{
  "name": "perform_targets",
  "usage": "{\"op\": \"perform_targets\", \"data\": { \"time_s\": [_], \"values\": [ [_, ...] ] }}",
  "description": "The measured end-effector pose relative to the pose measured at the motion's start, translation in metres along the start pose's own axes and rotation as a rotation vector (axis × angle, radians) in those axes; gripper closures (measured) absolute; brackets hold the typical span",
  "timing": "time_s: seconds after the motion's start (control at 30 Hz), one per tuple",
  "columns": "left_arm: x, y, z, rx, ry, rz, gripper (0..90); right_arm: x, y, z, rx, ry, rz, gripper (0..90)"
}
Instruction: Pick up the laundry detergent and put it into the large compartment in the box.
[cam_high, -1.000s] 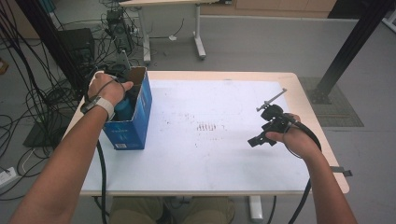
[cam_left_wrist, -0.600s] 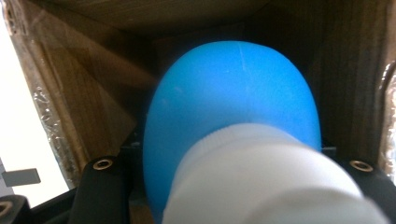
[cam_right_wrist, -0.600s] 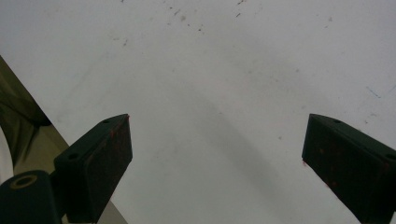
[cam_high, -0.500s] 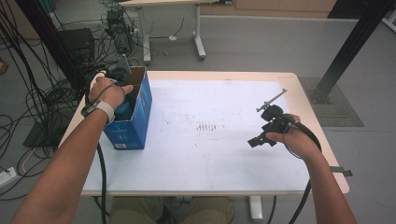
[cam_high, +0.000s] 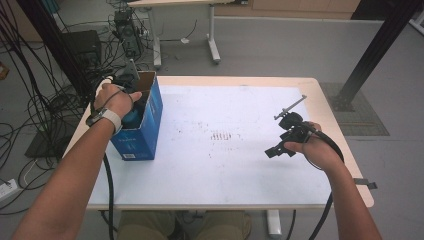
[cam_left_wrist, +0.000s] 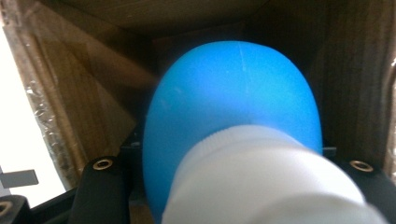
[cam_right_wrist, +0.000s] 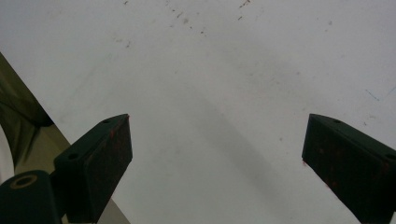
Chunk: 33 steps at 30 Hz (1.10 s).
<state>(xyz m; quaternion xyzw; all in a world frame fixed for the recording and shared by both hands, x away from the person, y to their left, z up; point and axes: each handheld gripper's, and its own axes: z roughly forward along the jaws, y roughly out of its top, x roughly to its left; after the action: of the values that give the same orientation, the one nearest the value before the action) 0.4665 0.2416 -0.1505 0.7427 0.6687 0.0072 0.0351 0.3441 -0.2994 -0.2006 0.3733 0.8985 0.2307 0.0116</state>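
A blue bottle (cam_left_wrist: 233, 98) with a white cap (cam_left_wrist: 261, 177) fills the space between my left gripper's (cam_left_wrist: 232, 184) black jaws, which are shut on it inside a brown-lined cardboard box. From above, that box (cam_high: 142, 135) is blue outside and stands at the table's left edge. The left hand (cam_high: 112, 100) reaches into its open top, and a bit of the blue bottle (cam_high: 132, 118) shows there. My right gripper (cam_high: 278, 135) hovers over the white tabletop (cam_high: 220, 165) at the right. Its jaws stand wide apart with nothing between them (cam_right_wrist: 215, 154).
The tabletop has a patch of small dark marks (cam_high: 222, 136) near its middle. Cables (cam_high: 30, 95) and black equipment lie on the floor to the left. Another table's legs (cam_high: 212, 40) stand behind, and a black post (cam_high: 372, 55) rises at the right.
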Motion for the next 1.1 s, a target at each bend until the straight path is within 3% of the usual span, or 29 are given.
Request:
{"op": "perform_targets", "data": {
  "time_s": [1.1],
  "values": [
    [-0.0033,-0.0001,0.0009,0.005,0.011,0.010,38.6,0.0025,0.0019,-0.0018,-0.001,-0.004,-0.004,8.2]
  ]
}}
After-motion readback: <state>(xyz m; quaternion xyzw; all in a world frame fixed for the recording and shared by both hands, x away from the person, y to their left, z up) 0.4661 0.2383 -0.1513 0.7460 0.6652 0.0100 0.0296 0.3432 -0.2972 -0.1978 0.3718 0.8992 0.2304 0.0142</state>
